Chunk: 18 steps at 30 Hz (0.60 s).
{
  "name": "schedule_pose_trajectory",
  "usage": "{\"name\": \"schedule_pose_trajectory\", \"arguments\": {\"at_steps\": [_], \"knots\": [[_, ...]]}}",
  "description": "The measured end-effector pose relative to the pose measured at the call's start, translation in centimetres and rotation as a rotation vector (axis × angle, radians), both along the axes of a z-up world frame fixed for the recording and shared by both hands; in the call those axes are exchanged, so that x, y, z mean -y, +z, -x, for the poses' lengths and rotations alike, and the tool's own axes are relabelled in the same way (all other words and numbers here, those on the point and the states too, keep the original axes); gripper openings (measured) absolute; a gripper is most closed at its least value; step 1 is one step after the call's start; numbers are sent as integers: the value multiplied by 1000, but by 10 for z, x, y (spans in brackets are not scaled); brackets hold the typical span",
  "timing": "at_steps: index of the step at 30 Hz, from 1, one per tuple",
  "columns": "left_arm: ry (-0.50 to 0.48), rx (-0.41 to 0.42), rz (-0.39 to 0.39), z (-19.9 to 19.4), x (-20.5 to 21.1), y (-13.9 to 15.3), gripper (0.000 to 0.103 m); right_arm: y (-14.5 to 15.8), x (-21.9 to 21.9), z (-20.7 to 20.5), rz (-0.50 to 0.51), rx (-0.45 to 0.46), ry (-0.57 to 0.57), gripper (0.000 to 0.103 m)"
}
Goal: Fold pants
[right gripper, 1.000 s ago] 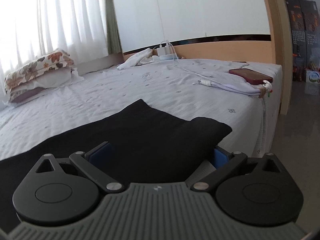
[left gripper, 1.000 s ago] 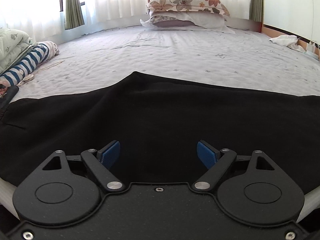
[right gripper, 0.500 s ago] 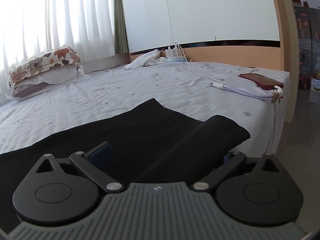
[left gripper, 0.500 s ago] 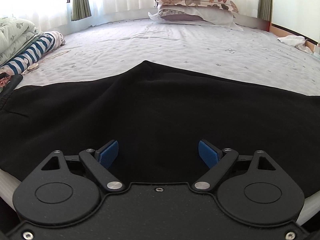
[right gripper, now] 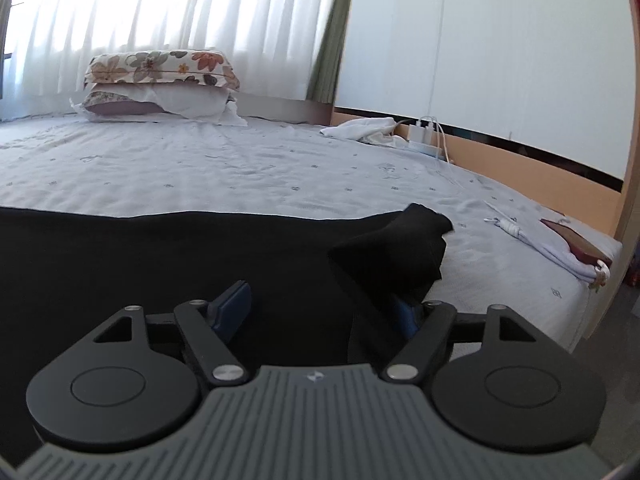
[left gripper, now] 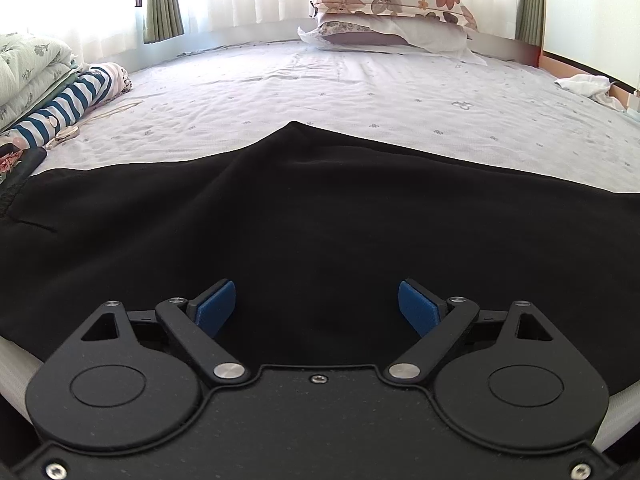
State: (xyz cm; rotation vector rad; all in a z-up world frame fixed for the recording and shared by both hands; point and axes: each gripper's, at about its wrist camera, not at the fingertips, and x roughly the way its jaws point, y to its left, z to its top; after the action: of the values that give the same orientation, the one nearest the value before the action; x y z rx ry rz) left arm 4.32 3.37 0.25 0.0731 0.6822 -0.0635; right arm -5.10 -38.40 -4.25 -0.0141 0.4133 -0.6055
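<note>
Black pants (left gripper: 320,220) lie spread across the near part of the bed, crotch point toward the pillows. My left gripper (left gripper: 316,308) hovers low over them, open, its blue pads (left gripper: 216,308) wide apart on either side of flat cloth. In the right wrist view the pants (right gripper: 160,256) run off to the left. The leg end (right gripper: 392,248) stands bunched up over the right finger of my right gripper (right gripper: 320,312), hiding most of that pad. Its jaws are closing, with cloth between them but not pinched.
Stacked floral pillows (left gripper: 392,12) sit at the head of the bed. A folded quilt and striped clothes (left gripper: 76,96) lie at the left. A white cloth (right gripper: 360,128), a charger with cables (right gripper: 424,136) and a dark red phone (right gripper: 572,240) lie near the right bed edge.
The right wrist view has swung left toward the pillows and rolled. The flat leg end has risen into a bunch over the right finger. The left wrist view is nearly the same.
</note>
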Motion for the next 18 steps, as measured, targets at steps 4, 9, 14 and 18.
{"name": "schedule_pose_trajectory", "arguments": {"at_steps": [4, 9, 14, 18], "knots": [[1, 1, 0, 0, 0, 0, 90, 3, 22, 11, -70, 58, -133, 89], [1, 9, 1, 1, -1, 0, 90, 4, 45, 19, -193, 113, -188, 89], [1, 9, 3, 1, -1, 0, 90, 4, 37, 10, -182, 89, -108, 90], [-1, 11, 3, 2, -1, 0, 90, 0, 21, -7, -79, -12, -92, 92]]}}
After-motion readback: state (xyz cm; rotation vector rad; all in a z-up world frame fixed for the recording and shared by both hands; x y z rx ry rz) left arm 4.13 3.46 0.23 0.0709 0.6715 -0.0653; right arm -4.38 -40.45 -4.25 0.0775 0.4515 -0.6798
